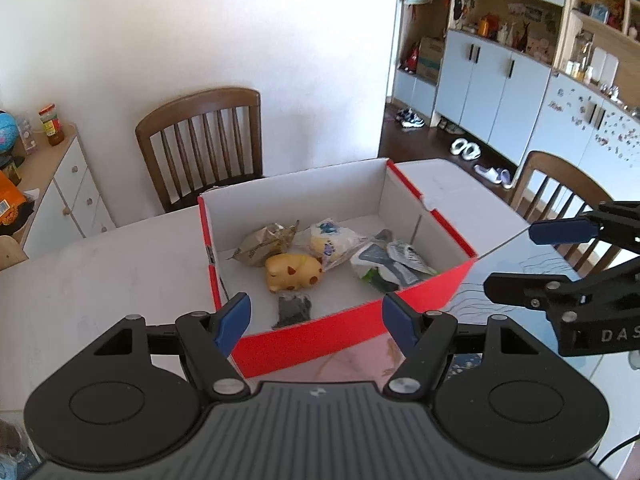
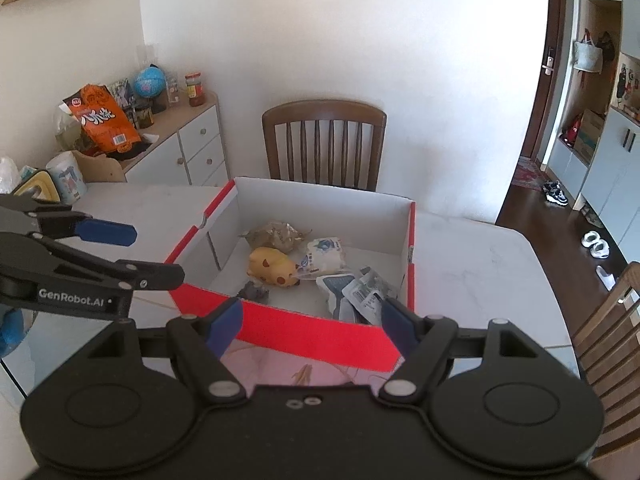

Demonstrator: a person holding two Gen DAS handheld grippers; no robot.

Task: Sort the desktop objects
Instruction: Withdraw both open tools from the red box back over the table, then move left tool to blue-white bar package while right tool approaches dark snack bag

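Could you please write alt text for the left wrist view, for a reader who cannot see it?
An open red cardboard box with white inside walls sits on a white table, holding a yellow toy pig and several crumpled snack packets. The open, empty left gripper hovers at its near wall; the right gripper, also open, enters from the right.
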